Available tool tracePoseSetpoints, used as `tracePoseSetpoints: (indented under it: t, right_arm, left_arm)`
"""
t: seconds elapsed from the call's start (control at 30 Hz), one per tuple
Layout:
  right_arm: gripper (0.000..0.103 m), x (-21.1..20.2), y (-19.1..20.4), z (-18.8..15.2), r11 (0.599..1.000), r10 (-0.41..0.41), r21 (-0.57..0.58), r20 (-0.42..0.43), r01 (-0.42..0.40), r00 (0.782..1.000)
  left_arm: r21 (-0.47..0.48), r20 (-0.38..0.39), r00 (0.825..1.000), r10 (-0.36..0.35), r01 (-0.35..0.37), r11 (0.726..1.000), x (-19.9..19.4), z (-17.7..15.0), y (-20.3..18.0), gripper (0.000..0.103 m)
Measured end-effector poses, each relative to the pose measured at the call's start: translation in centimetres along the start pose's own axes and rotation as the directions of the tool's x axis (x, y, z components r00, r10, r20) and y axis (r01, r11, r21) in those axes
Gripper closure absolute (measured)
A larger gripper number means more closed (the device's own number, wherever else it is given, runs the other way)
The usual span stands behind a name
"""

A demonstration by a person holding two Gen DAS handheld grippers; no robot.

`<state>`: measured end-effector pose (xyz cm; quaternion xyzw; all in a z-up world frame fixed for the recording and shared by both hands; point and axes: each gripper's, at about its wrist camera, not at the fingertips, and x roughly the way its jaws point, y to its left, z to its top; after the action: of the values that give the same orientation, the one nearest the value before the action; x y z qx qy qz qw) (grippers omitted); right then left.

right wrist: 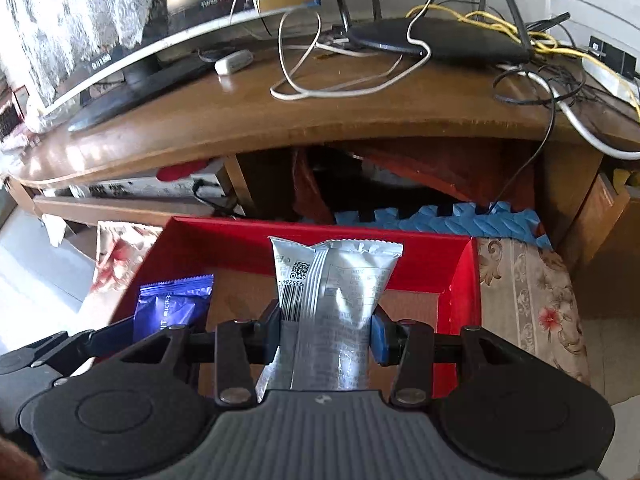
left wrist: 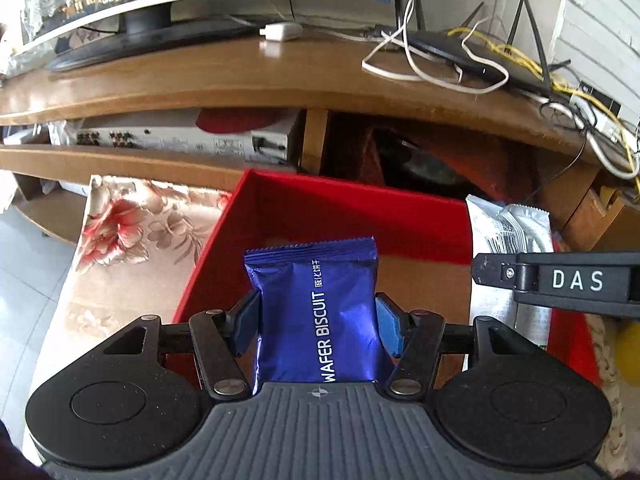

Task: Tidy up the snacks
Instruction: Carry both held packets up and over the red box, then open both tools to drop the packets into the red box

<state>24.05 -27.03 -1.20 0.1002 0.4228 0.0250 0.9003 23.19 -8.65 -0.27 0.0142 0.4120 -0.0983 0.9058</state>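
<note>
My left gripper (left wrist: 318,322) is shut on a blue wafer biscuit packet (left wrist: 316,312) and holds it over the open red box (left wrist: 352,200). My right gripper (right wrist: 326,330) is shut on a silver snack packet (right wrist: 332,292) and holds it over the same red box (right wrist: 464,276). The blue packet also shows at the left of the right wrist view (right wrist: 172,304). The silver packet (left wrist: 508,232) and the right gripper's black body show at the right of the left wrist view. The box floor that shows is bare brown cardboard.
The box sits on a floral cloth (left wrist: 132,240) in front of a wooden TV stand (left wrist: 280,76). On the stand are a TV base (left wrist: 144,40), a black router (right wrist: 440,40) and tangled cables (right wrist: 340,80). A blue foam mat (right wrist: 448,220) lies behind the box.
</note>
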Motion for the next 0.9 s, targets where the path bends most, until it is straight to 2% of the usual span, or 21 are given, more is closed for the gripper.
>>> tracePoseSetpoints:
  t: [0.5, 0.63, 0.9]
  right_arm:
    - [0.060, 3.2, -0.1, -1.3, 1.000, -0.015, -0.008, -0.084, 0.014, 0.996]
    - [0.059, 3.1, 0.1, -1.4, 1.000, -0.019, -0.016, -0.081, 0.018, 0.997]
    - [0.058, 2.0, 0.7, -1.3, 0.999, -0.031, -0.035, -0.058, 0.029, 0.998]
  left_arm:
    - [0.026, -0.044, 0.999, 0.013, -0.012, 1.000, 1.0, -0.7, -0.3, 0.038]
    - [0.034, -0.042, 0.999, 0.017, -0.015, 0.999, 0.8, -0.8, -0.5, 0.031]
    - [0.038, -0.023, 1.000, 0.010, -0.010, 0.999, -0.3, -0.9, -0.7, 0.025]
